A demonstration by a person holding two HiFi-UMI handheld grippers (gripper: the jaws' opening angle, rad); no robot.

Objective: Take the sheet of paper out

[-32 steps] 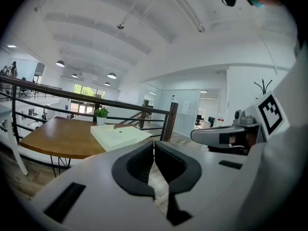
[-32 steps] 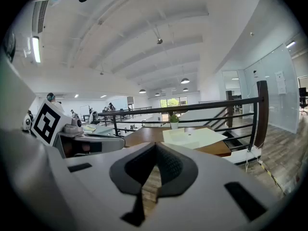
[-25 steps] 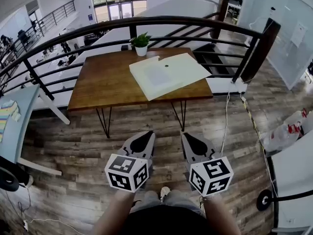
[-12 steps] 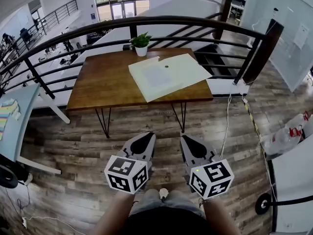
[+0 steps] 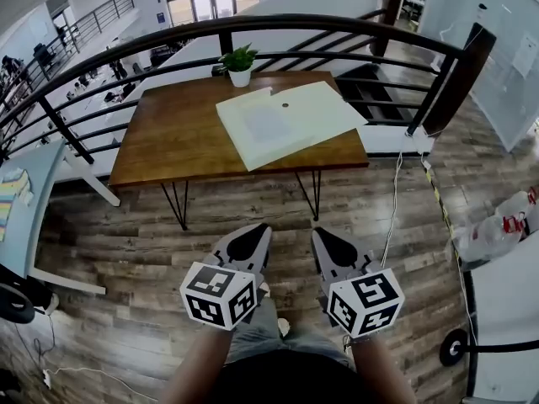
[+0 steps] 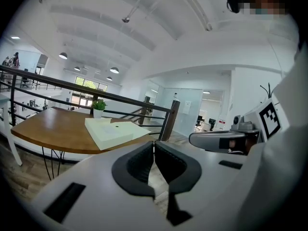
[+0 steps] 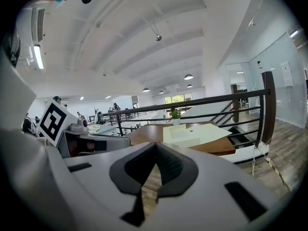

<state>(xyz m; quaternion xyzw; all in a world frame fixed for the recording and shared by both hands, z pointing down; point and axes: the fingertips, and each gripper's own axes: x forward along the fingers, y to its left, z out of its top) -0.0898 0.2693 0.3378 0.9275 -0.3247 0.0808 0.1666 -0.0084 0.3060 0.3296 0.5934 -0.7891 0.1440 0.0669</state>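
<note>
A large pale cream envelope (image 5: 286, 120) lies flat on the right half of a brown wooden table (image 5: 168, 137), with a white sheet (image 5: 268, 125) showing on its left part. It also shows in the left gripper view as a flat envelope (image 6: 113, 131) and in the right gripper view as a pale envelope (image 7: 192, 134). My left gripper (image 5: 250, 236) and right gripper (image 5: 325, 236) hang side by side over the plank floor, well short of the table. Both are shut and hold nothing; the left gripper (image 6: 154, 143) and right gripper (image 7: 155, 145) have their tips touching.
A small potted plant (image 5: 239, 61) stands at the table's far edge. A dark curved railing (image 5: 354, 25) runs behind the table. A light blue table (image 5: 29, 217) stands at the left, a white one (image 5: 505, 310) at the right, and a cable (image 5: 392, 200) trails over the floor.
The table and envelope have drawn a little nearer in the head view. Both grippers have stayed shut and side by side.
</note>
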